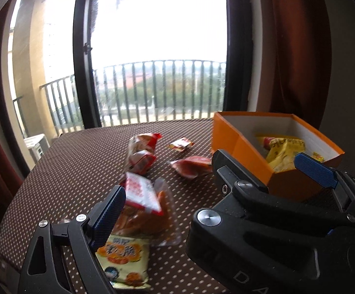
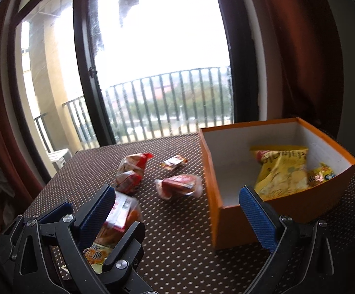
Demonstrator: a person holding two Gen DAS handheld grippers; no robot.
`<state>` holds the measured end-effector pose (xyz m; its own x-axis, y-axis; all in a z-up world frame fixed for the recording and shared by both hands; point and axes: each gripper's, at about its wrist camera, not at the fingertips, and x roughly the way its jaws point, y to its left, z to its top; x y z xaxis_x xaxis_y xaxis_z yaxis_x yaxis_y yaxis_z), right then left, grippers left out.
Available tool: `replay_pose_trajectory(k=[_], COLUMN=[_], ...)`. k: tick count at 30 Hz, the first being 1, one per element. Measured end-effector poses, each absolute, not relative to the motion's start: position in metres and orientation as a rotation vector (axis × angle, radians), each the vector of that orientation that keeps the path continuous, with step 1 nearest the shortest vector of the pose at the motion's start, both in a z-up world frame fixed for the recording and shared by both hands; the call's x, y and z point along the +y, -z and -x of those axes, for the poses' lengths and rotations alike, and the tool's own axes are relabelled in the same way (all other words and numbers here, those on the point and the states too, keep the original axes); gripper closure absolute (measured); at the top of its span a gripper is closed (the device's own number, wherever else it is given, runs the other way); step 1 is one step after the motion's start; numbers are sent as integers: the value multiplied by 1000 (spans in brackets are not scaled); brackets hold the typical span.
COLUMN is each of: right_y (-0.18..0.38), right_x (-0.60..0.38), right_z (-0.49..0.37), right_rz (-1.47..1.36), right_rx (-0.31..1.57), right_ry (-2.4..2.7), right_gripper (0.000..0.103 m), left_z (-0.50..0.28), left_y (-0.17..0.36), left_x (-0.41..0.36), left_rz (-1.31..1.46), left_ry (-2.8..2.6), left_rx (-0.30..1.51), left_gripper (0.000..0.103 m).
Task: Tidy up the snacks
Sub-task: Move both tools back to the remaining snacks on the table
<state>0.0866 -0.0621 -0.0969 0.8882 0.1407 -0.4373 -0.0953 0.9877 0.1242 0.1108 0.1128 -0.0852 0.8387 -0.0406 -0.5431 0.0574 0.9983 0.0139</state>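
An orange box [image 1: 236, 144] [image 2: 226, 215] stands at the right of the table and holds yellow snack bags [image 1: 285, 154] [image 2: 282, 171]. Loose snack packets lie on the table: a red-and-clear pair [image 1: 140, 152] [image 2: 131, 171], a small sachet [image 1: 180, 144] [image 2: 173, 162], a red packet [image 1: 192, 166] [image 2: 180, 185], a clear bag with a red label [image 1: 143, 208] [image 2: 118, 218] and a yellow-green packet [image 1: 123, 259] [image 2: 96, 254]. My left gripper [image 1: 172, 220] is open over the near packets. My right gripper [image 2: 177, 215] is open beside the box; its body also shows in the left wrist view [image 1: 263, 188].
The table has a brown cloth with white dots [image 1: 79, 161] [image 2: 177, 245]. Behind it is a tall window with a black frame [image 1: 82, 61] and a balcony railing [image 1: 158, 88]. Dark red curtains [image 1: 300, 49] hang at the right.
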Motion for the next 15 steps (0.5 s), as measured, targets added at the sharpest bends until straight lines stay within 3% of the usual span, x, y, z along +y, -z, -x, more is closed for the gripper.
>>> replay_pose_trajectory(k=[15], right_y=[148], right_x=[-14], right_z=[-90], right_rz=[-70], right_rx=[552], right_ry=[-223], right_gripper=[1], left_z=[-100], left_y=[131], left_x=[150], left_rz=[12], left_ry=[-46], left_rx=[662], left_gripper=[12])
